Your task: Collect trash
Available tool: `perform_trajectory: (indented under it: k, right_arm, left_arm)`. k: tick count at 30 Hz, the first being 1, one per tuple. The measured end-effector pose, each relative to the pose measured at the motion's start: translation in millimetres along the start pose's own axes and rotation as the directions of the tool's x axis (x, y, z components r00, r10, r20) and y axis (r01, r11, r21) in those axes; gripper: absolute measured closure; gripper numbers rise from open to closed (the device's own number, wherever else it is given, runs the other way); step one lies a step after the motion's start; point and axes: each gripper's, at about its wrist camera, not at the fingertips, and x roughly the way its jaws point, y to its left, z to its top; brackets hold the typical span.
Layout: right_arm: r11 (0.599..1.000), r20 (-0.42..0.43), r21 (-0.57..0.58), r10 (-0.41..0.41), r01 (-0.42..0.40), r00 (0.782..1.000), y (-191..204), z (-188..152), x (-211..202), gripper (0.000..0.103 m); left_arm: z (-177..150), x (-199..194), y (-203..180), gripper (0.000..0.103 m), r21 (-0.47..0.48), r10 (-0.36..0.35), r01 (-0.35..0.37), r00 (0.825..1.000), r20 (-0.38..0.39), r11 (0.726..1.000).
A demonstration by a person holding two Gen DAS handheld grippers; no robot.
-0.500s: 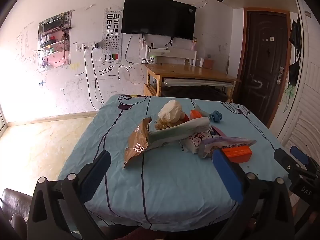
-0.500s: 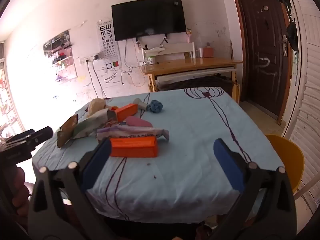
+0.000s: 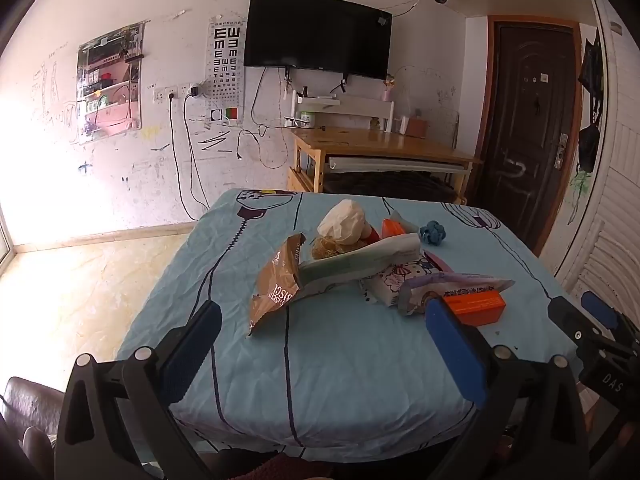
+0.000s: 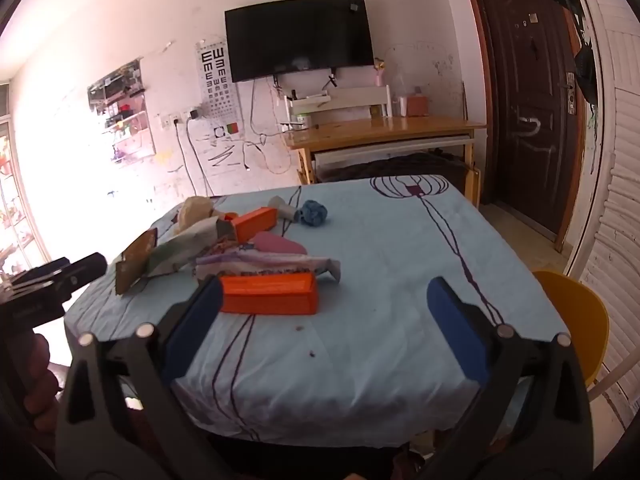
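Both tongs gaping, empty — left tongs [image 3: 322, 322], right tongs [image 4: 324, 300]; orange box [image 4: 269, 293] closed.

Wall television [image 3: 318, 46], wooden desk [image 3: 384, 148], dark door [image 3: 524, 128].

The left gripper [image 3: 322, 314] hangs wide open above the near edge of the blue-clothed surface [image 3: 340, 364]; a brown wrapper [image 3: 278, 284] and an orange box [image 3: 476, 304] lie beyond its fingers [image 3: 192, 344].

Counter [image 3: 340, 368]: biscuit bag [image 3: 276, 284] at left of the pile, boxed carton [image 3: 476, 306] at right, knotted ball [image 3: 433, 233] behind; wooden desk [image 3: 384, 148] beyond, television [image 3: 318, 34] above it.
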Motion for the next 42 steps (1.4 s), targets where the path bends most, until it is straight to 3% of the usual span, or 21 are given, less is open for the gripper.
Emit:
perform_trajectory:
  k: [42]
  right_arm:
    - [1.0,-0.001,-0.007,0.002,-0.002,1.0,1.5,0.2,0.4,0.005]
  left_arm:
    - [-2.7,-5.9,2.9,0.007,0.012,0.005,-0.006,1.0,0.019,1.0]
